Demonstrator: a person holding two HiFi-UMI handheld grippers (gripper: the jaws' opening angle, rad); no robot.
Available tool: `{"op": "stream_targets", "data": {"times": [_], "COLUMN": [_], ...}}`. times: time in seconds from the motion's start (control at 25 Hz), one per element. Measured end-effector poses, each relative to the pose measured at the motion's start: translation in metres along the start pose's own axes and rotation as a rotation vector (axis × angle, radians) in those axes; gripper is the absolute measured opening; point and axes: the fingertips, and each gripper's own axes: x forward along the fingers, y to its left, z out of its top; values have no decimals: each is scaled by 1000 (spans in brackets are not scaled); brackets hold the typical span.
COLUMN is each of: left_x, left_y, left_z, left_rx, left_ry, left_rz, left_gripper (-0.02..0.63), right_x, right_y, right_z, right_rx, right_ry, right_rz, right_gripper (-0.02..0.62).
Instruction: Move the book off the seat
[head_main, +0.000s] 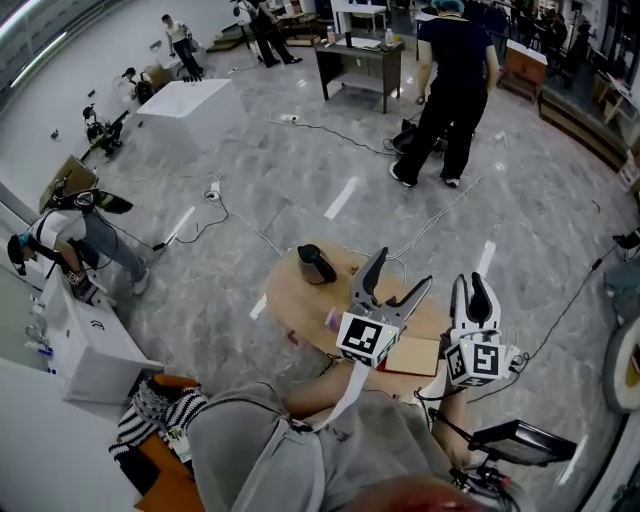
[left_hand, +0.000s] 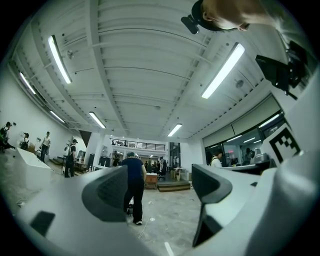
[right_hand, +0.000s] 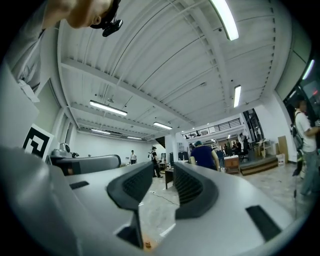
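A thin tan book (head_main: 412, 356) lies flat on the round wooden seat (head_main: 290, 292), at its near edge, partly hidden behind my two marker cubes. My left gripper (head_main: 405, 267) is held above it, pointing up and away, jaws wide apart and empty. In the left gripper view, the left gripper (left_hand: 160, 187) frames only the hall floor and a distant person. My right gripper (head_main: 470, 282) stands just right of the book, above the seat's edge. In its own view, the right gripper (right_hand: 164, 185) shows a narrow gap with bare floor between the pads. Neither gripper touches the book.
A black cup-like object (head_main: 316, 263) stands at the seat's far left, with a small pink thing (head_main: 332, 318) nearer me. A person in dark clothes (head_main: 450, 90) walks beyond. White cabinet (head_main: 90, 350) at left, black device (head_main: 520, 440) at lower right, cables (head_main: 250, 225) on the floor.
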Motion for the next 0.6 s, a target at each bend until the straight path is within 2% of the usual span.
{"op": "stream_targets", "data": {"times": [0.04,0.12,0.28,0.44,0.6], "left_x": [2,0,-12,-51,-117], "left_y": [2,5,10,3,1], "left_z": [2,9,24,35,41], "left_rx": [9,41,100,140,207], "left_ry": [1,-6,-23,-13,22], "left_rz": [6,42,182,345,548], "left_gripper": [397,397,397,397,397], "right_x": [4,7,10,2,-2], "right_y": [-1,2,2,6,44], "right_z": [-1,0,7,6,-5], "right_rx": [5,-13,-57,-25,49], "right_ry": [7,18,13,25,14], "right_rz": [13,53,156,267,439], "right_gripper": [160,226,340,359,359]}}
